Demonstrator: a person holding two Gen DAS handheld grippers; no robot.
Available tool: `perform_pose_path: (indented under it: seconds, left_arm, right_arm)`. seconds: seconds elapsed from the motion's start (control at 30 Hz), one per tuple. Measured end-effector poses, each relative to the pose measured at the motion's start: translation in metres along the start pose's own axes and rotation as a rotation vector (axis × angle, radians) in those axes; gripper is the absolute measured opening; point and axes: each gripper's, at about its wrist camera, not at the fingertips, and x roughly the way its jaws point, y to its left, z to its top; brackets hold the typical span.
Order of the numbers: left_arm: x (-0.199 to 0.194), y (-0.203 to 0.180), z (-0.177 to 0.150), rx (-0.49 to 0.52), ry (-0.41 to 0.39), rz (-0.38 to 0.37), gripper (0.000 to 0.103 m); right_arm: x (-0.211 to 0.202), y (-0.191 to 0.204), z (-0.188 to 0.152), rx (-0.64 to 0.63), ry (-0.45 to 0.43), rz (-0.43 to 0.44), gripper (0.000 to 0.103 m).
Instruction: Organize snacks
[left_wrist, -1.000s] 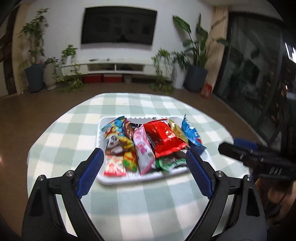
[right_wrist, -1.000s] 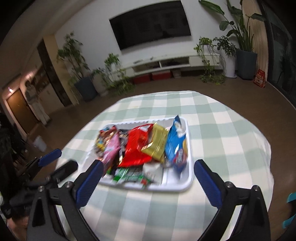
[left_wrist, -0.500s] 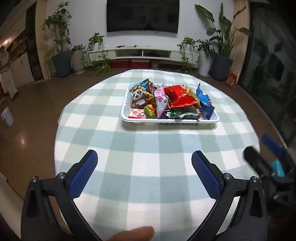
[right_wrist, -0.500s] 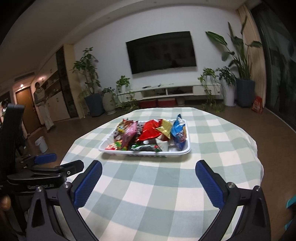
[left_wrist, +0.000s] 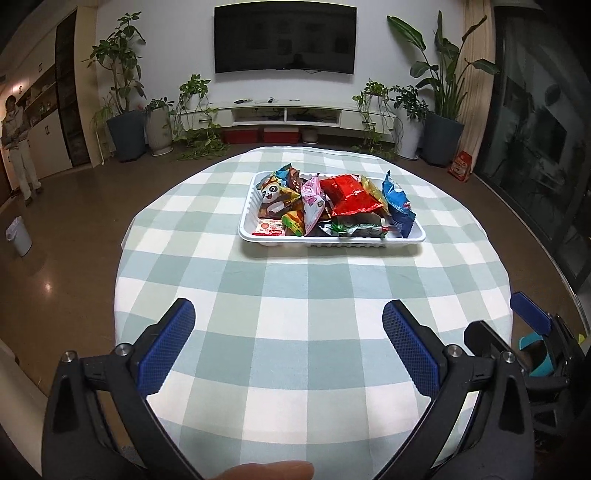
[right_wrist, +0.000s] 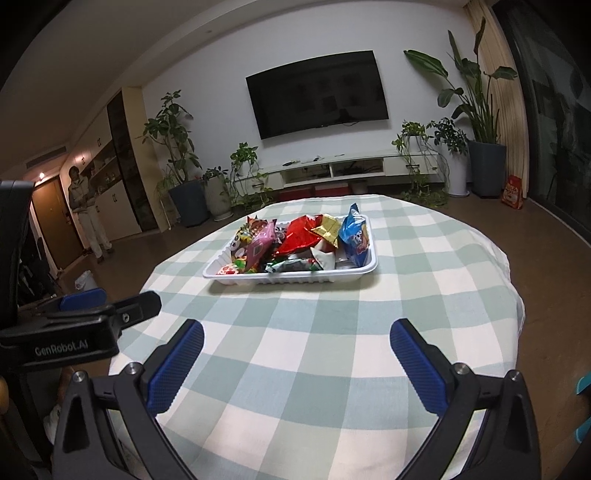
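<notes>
Snacks (left_wrist: 334, 201) are sitting heaped in the white tray (left_wrist: 332, 242) at twelve o'clock on the checked tablecloth (left_wrist: 295, 295), well beyond both tools. I am holding the left gripper (left_wrist: 288, 345) and right gripper (right_wrist: 295, 365) with jaws spread wide, nothing between them. I am judging it best to approach low, taking one top packet by its edge.

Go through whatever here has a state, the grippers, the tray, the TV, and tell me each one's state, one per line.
left hand-held gripper: open, empty, over the near tablecloth.
right hand-held gripper: open, empty, short of the tray.
white tray: full, flat on the table.
snack packets: sealed, piled together in the tray.
checked tablecloth: spread flat over the table.
wall TV: off, screen dark.
</notes>
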Motion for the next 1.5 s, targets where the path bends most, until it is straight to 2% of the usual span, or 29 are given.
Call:
perform_pose_path:
  seconds: [0.33, 0.77, 1.5]
  left_arm:
    - [0.012, 0.011, -0.005, -0.038, 0.024, 0.018, 0.103]
    - [0.027, 0.012, -0.017, -0.026, 0.045, 0.042, 0.103]
    - [0.03, 0.012, -0.022, -0.022, 0.052, 0.038, 0.103]
  right_arm:
    - [0.004, 0.001, -0.006, -0.006, 0.055, -0.061, 0.103]
    - [0.009, 0.005, -0.016, 0.016, 0.195, -0.131, 0.103]
    - [0.003, 0.014, -0.005, 0.002, 0.235, -0.174, 0.103]
